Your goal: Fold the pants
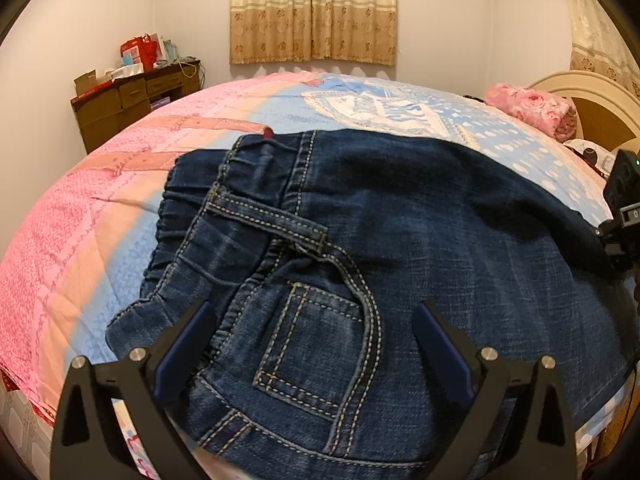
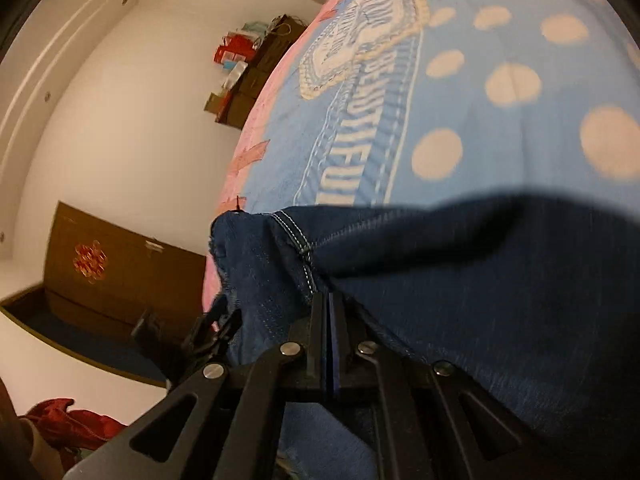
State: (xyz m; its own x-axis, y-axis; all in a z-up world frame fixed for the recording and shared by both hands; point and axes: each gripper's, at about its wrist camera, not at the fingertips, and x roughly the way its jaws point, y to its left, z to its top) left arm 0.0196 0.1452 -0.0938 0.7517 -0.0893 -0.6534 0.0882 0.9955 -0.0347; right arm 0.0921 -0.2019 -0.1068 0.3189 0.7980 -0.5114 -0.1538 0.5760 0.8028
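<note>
One pair of dark jeans (image 1: 400,248) lies across a pink and blue bedspread (image 1: 100,208), filling the centre and lower right of the left wrist view, waistband at centre left. The left gripper (image 1: 316,316), at the bottom of that frame, stands wide open over the front pocket; its fingers (image 1: 188,344) grip nothing. In the right wrist view, the right gripper (image 2: 330,300) at bottom centre is fully closed, with jeans fabric at its tips; whether cloth is pinched cannot be told. A curtain (image 1: 312,12) hangs at top centre.
</note>
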